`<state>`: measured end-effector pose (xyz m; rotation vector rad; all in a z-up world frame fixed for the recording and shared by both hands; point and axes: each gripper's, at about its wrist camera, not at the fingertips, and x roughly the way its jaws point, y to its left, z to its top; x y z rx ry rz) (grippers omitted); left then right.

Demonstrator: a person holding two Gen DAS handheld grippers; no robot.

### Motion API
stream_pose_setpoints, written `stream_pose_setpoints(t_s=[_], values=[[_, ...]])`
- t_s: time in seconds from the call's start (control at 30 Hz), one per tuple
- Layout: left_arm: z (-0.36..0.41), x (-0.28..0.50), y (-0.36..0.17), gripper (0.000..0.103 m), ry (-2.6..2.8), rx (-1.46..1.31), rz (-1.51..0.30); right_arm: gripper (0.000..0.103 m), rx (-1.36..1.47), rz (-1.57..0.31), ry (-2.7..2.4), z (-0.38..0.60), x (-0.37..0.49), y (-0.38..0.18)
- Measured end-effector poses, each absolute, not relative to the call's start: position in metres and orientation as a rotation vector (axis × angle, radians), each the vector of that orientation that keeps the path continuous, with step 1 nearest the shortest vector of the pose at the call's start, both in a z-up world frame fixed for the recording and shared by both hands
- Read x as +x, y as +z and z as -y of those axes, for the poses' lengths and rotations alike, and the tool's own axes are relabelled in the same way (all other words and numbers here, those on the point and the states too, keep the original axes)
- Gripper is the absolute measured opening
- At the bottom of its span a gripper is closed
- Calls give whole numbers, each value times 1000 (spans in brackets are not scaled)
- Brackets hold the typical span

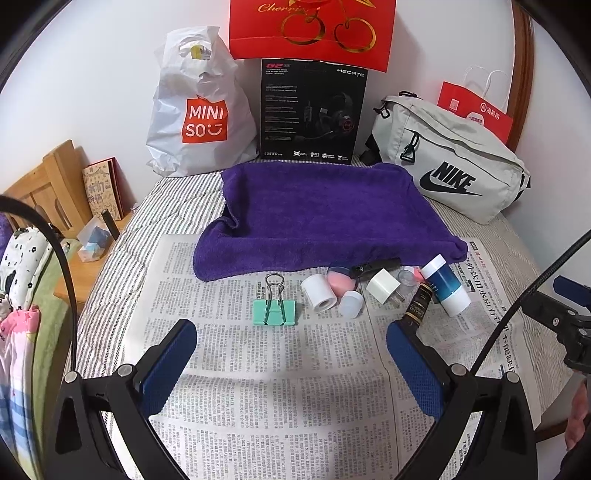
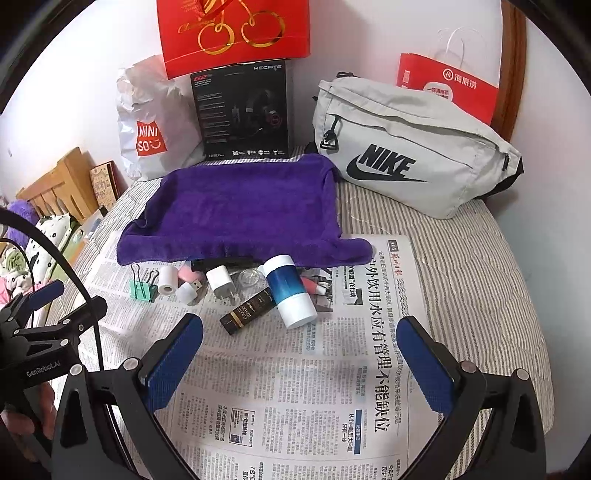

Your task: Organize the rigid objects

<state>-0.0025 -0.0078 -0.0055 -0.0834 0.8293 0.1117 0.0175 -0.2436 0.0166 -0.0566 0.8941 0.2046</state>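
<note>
On the newspaper (image 1: 258, 387) lie one mint-green metal binder clip (image 1: 275, 311), one white roll of tape (image 1: 318, 292), one white plug adapter (image 1: 383, 286), one blue-and-white cylindrical bottle (image 1: 445, 284), one dark brown box with gold lettering (image 1: 415, 306) and one small translucent white cap (image 1: 351, 303). One purple towel (image 1: 321, 210) fills the centre. Across the top stand two red paper bags (image 1: 310, 33) (image 1: 476, 110), one white plastic bag (image 1: 195, 107), one black headset box (image 1: 314, 110) and one grey fabric bag (image 1: 450, 166).

A plain white wall (image 1: 92, 74) stands behind a bed with a striped sheet (image 2: 480, 258). A wooden headboard (image 1: 44, 184) sits left.
</note>
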Motion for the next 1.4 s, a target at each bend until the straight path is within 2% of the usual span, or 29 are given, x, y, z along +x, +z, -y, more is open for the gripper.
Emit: stream_pose_setpoints(t_s=[1.4], values=[[4, -3, 0, 103, 111, -75, -833, 103, -58, -894, 199, 241, 14, 17]])
